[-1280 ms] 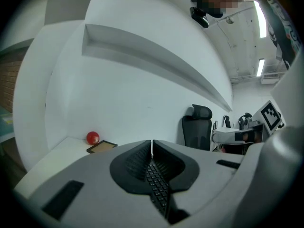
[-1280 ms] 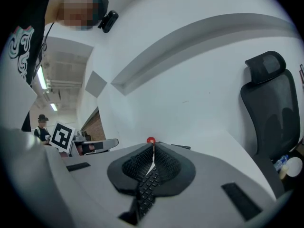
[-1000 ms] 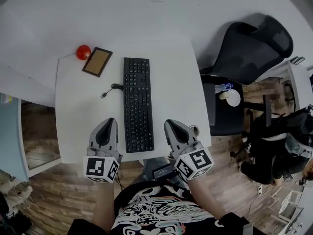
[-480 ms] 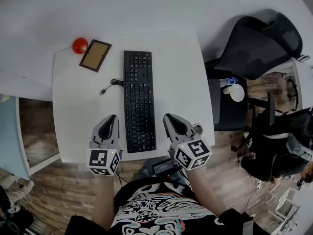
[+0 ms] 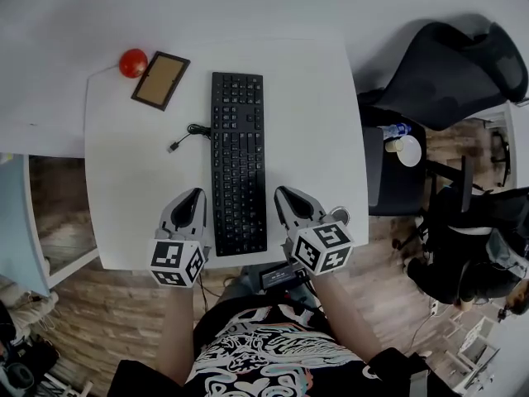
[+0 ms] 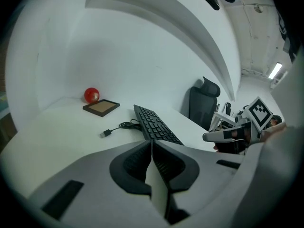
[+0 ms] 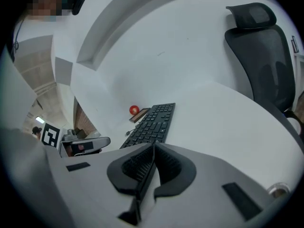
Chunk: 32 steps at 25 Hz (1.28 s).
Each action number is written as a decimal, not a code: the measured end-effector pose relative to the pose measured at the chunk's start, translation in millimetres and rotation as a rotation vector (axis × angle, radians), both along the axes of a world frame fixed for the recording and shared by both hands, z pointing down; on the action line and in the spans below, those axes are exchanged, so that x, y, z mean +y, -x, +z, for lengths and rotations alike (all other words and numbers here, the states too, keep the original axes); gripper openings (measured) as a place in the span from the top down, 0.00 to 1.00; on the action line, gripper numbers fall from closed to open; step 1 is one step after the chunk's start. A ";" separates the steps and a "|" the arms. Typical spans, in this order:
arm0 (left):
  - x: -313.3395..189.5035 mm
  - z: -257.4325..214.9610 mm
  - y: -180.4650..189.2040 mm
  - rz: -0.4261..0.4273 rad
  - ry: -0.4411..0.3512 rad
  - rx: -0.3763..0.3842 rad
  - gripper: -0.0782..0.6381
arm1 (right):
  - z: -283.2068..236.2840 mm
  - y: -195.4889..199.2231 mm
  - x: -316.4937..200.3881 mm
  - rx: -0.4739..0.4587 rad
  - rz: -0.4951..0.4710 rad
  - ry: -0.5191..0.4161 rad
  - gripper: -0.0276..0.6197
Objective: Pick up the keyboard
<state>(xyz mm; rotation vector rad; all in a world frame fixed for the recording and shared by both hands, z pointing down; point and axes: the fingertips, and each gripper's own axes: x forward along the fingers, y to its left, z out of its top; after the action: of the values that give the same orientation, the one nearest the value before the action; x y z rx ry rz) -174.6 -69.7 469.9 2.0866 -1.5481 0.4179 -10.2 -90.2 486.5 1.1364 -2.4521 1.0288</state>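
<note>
Head view: we see the left gripper and right gripper flanking the near end of the keyboard on the white table. An office chair stands beyond the right gripper, on a wood floor.
Left gripper view: jaws together, empty; keyboard ahead-right.
Right gripper view: jaws together, empty; keyboard ahead-left.

This looks like an office, or a work room of that kind. A white surface stands against a plain white wall and carries a black computer keyboard, with the plug end of its USB cable lying loose on the surface. Close to the surface stands a black office chair with a high back and a headrest. The floor is of wood-look planks. In the left gripper view a long ceiling lamp shines, as is common in work rooms.
</note>
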 end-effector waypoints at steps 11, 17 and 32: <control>0.0 35.7 -8.7 0.025 0.155 0.110 0.85 | 34.8 9.1 -7.4 -0.071 -0.054 0.175 0.91; -2.2 36.1 -7.2 -0.006 0.181 0.224 0.85 | 37.0 12.9 -6.8 -0.106 -0.060 0.243 0.86; -4.1 56.4 -36.7 0.113 0.332 0.342 0.63 | 51.5 29.7 -10.0 -0.089 -0.122 0.393 0.75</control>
<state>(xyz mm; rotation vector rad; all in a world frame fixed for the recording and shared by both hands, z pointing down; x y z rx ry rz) -137.9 -73.8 526.3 1.8740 -1.0875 0.3124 -39.9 -100.2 537.9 0.8197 -2.2103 1.4653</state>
